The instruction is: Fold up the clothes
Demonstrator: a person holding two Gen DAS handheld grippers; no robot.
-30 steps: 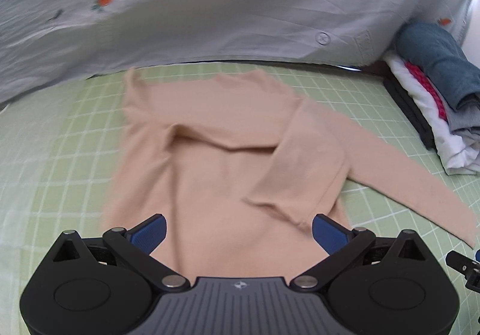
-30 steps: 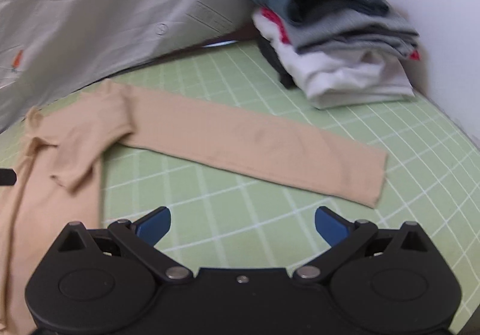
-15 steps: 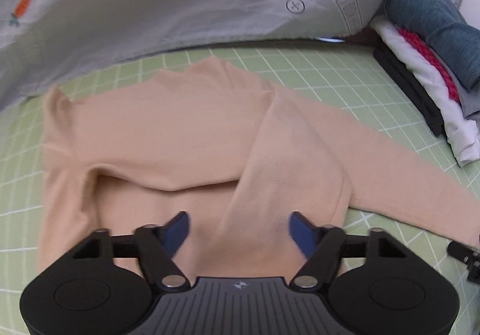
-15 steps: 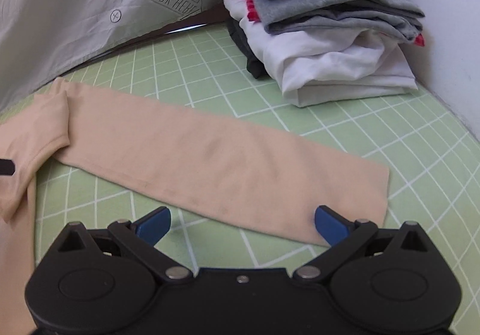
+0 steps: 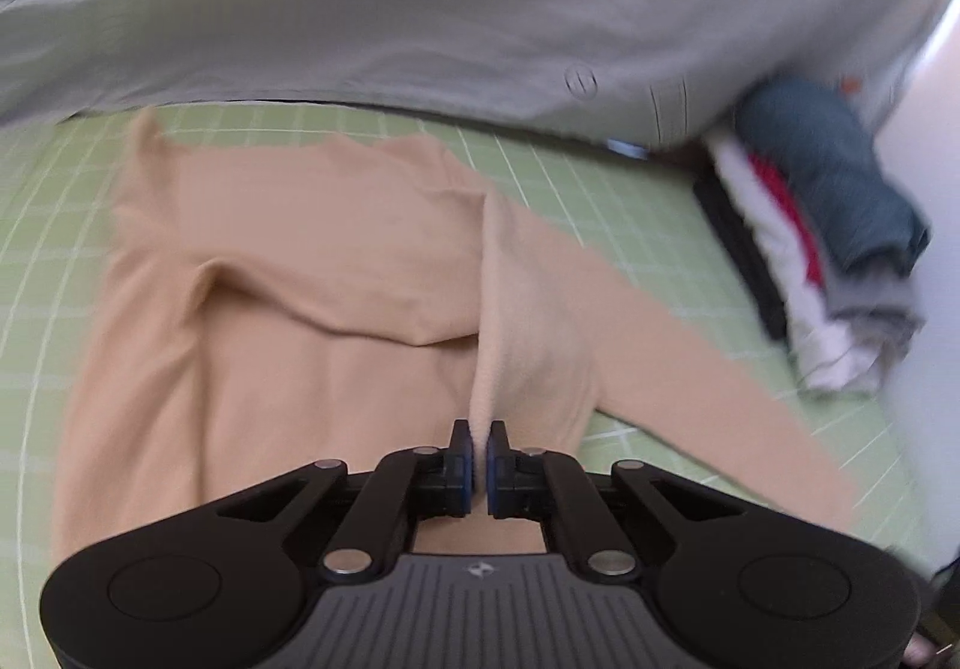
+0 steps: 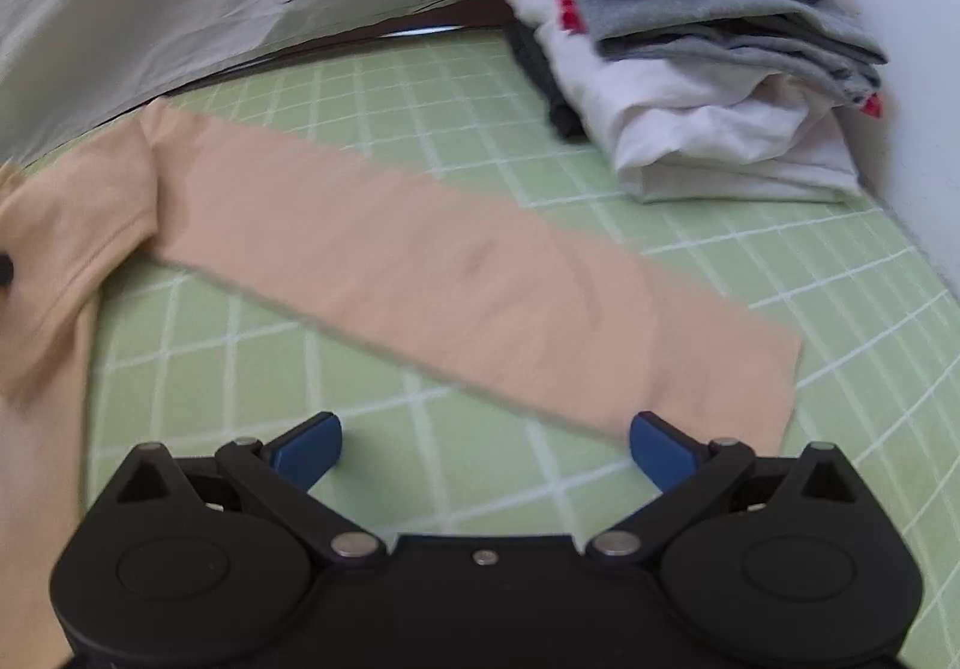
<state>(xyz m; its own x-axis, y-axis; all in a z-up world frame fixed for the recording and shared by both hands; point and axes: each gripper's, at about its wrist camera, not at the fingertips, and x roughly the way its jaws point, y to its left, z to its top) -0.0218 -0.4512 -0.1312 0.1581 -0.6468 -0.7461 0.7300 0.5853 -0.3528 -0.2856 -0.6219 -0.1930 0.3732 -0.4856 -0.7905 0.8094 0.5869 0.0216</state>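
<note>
My left claw (image 5: 479,444): pinching folded sleeve of beige sweater (image 5: 300,273), spread on green grid mat (image 6: 420,93). My right claw (image 6: 485,444): spread above other sleeve (image 6: 450,273). Folded clothes stack (image 6: 690,69): far right.

The peach sweater (image 5: 312,309) lies flat on the green grid mat (image 5: 600,189), and it is made of thin, soft, plain fabric without any print. One sleeve is folded across the chest, and its end is lifted into a narrow raised ridge, pinched between the closed blue pads of the left gripper (image 5: 478,438). The other sleeve (image 6: 456,273) is stretched out straight and flat on the mat, pointing toward the stack of folded clothes (image 6: 690,57), with its cuff lying near that stack but not touching it.
</note>
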